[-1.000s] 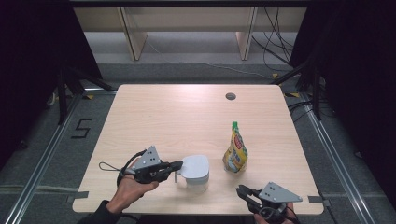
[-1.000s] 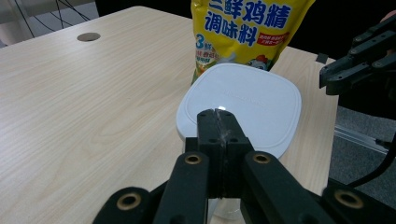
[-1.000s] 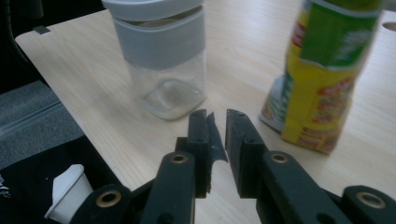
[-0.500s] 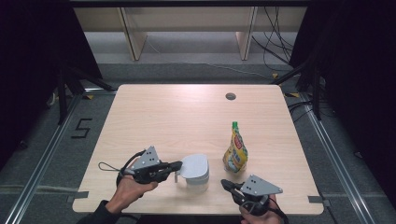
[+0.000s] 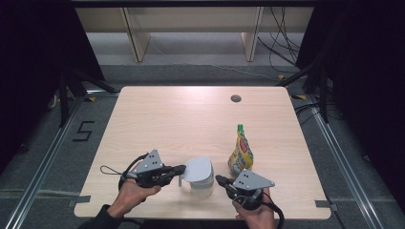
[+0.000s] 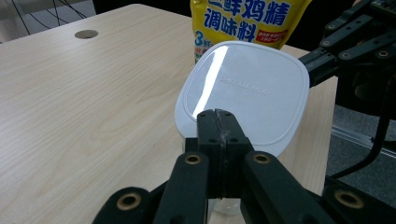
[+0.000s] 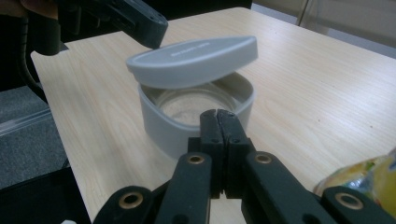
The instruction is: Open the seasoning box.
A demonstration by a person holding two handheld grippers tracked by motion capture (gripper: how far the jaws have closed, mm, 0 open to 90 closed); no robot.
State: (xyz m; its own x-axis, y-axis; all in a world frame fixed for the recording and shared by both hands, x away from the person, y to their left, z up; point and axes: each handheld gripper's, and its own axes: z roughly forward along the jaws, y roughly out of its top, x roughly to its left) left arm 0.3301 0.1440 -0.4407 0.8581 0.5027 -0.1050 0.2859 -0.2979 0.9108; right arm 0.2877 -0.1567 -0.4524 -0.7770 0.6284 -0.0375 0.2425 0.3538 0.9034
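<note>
A white container (image 5: 201, 185) (image 7: 159, 122) stands near the table's front edge, its lid (image 5: 198, 168) (image 6: 247, 88) (image 7: 191, 58) tilted up off the rim. My left gripper (image 5: 181, 168) (image 6: 217, 114) is shut, with its tip against the lid's left edge; whether it pinches the rim I cannot tell. Just right of the container, my right gripper (image 5: 218, 179) (image 7: 218, 114) is shut, empty, and points at the container's wall. A yellow seasoning pouch (image 5: 240, 152) (image 6: 243, 21) stands upright behind the right gripper. Pale powder lies inside the container.
The wooden table (image 5: 191, 119) has a round cable hole (image 5: 235, 98) near its far edge. Dark floor and metal rails surround the table, and shelving stands beyond it. Both hands sit at the table's front edge.
My right gripper has moved left and away from the front edge, up to the container's right side. The left gripper, lid and pouch have stayed put.
</note>
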